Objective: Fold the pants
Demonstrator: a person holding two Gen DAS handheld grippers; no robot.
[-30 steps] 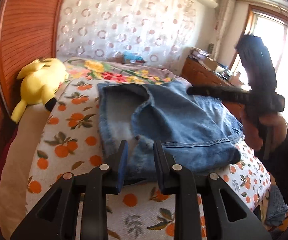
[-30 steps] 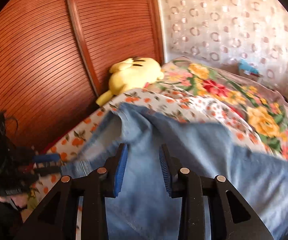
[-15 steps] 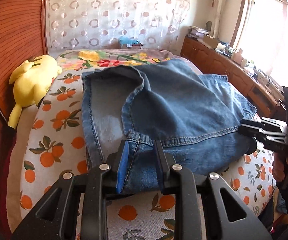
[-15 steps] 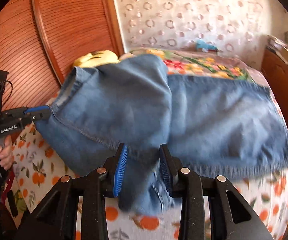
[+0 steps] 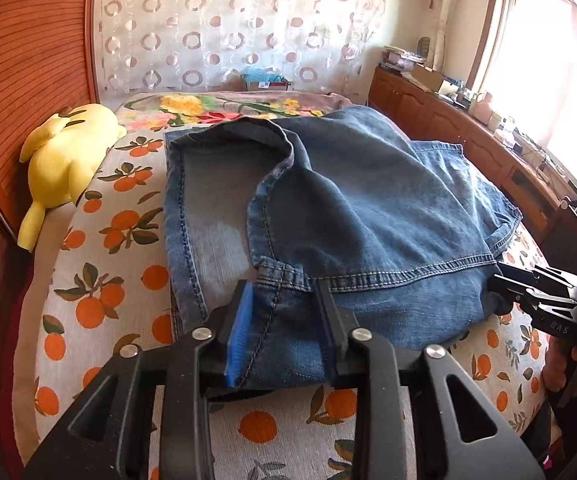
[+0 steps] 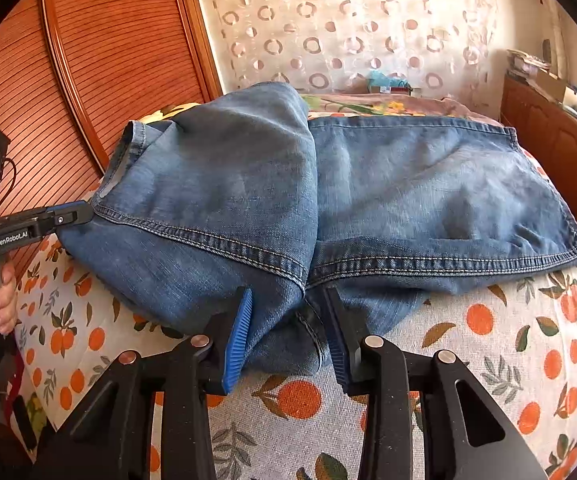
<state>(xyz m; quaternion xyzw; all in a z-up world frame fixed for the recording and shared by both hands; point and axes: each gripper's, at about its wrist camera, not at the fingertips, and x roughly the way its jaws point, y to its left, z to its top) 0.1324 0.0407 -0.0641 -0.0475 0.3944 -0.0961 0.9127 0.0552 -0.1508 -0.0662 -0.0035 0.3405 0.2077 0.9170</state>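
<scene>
The pants (image 5: 368,216) are lying folded on the bed cover (image 5: 100,280), their near edge toward both cameras. The left gripper (image 5: 284,332) is reaching in at the near left corner of the pants, with denim sitting between its opening jaws. The right gripper (image 6: 288,332) is sitting at the near edge farther right, denim likewise between its jaws. A plush toy (image 5: 64,160) is lying left of the pants, against the wooden panel (image 5: 28,60). A cabinet (image 5: 468,140) is standing to the right of the bed, under the window (image 5: 540,60).
</scene>
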